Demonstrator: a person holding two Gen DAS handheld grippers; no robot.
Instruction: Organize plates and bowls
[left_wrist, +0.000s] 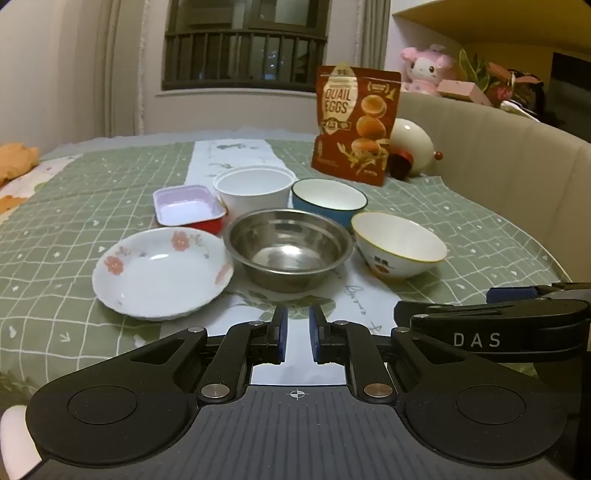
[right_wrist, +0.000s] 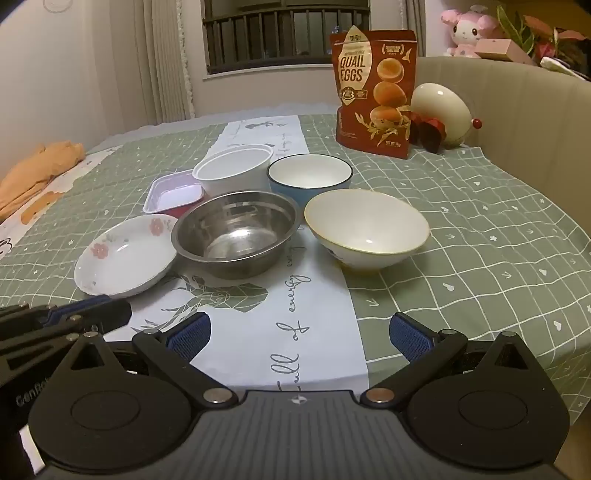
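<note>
Several dishes stand close together mid-table. A floral plate (left_wrist: 162, 273) (right_wrist: 125, 258) is at the left, a steel bowl (left_wrist: 288, 251) (right_wrist: 236, 236) in the middle and a gold-rimmed white bowl (left_wrist: 399, 245) (right_wrist: 365, 229) at the right. Behind them sit a small pink-and-red tray (left_wrist: 188, 205) (right_wrist: 173, 194), a white tub (left_wrist: 253, 186) (right_wrist: 232, 170) and a blue bowl (left_wrist: 328, 201) (right_wrist: 308, 177). My left gripper (left_wrist: 298, 314) (right_wrist: 85, 314) is shut and empty, short of the steel bowl. My right gripper (right_wrist: 300, 325) (left_wrist: 517, 295) stands wide open and empty, nearer than the bowls.
A quail-egg bag (left_wrist: 356, 125) (right_wrist: 375, 92) stands upright at the back right, with a cream egg-shaped ornament (left_wrist: 410, 146) (right_wrist: 439, 110) beside it. A beige seat back (left_wrist: 498, 166) curves around the table's right side. Orange cloth (left_wrist: 14, 158) (right_wrist: 40, 170) lies far left.
</note>
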